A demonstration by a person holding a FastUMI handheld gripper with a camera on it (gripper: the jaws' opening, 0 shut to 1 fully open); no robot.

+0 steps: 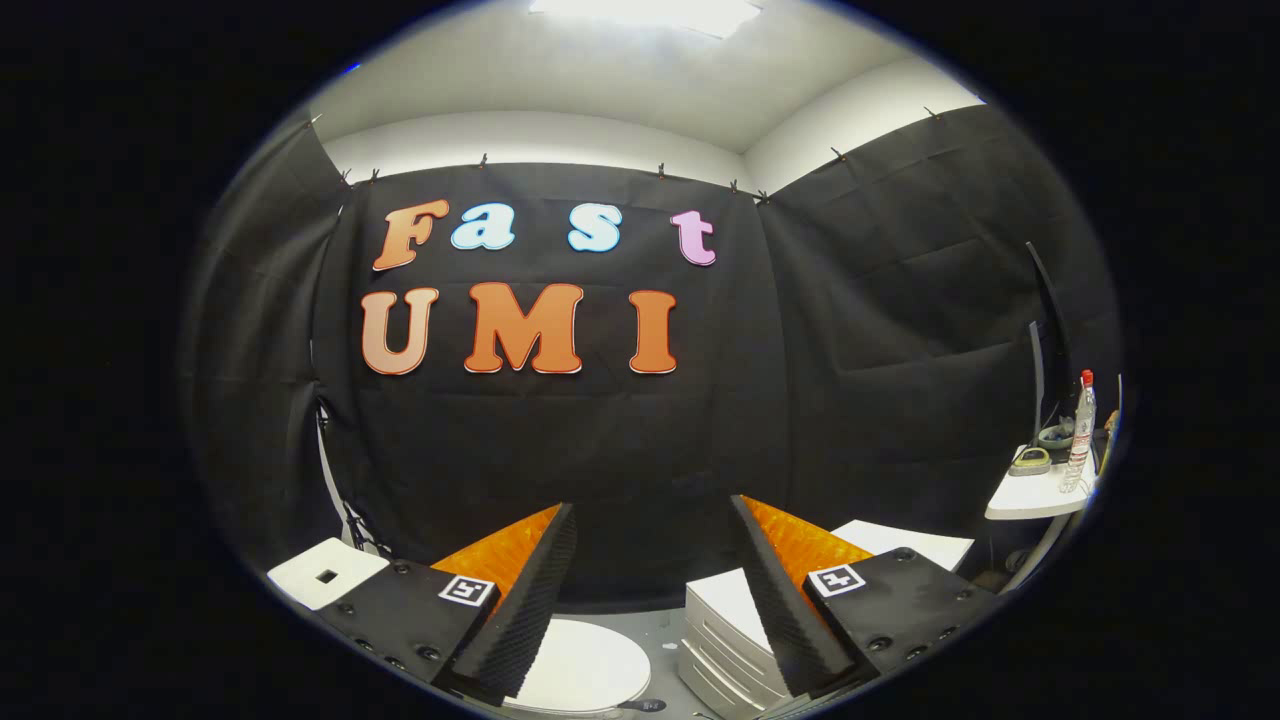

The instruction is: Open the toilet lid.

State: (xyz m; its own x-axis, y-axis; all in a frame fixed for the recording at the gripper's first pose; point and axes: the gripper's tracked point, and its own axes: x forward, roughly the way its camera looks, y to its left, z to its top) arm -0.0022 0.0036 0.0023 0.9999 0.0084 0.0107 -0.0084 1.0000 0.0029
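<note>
Fingers (pixel 650 590) spread wide apart w/ nothing between them, held high and pointed at the booth wall; we judge this a ready posn for the approach, jaws pre-opened to take the lid edge. Toilet lid (pixel 585 665) lies flat and closed, low down just below the left finger tip, w/ a white drawer unit (pixel 725 645) beside it under the right finger, so we'd need to tilt down to reach it. Further out to the right, a small white desk (pixel 1030 497) carries a water bottle (pixel 1080 435), well apart from the task.
</note>
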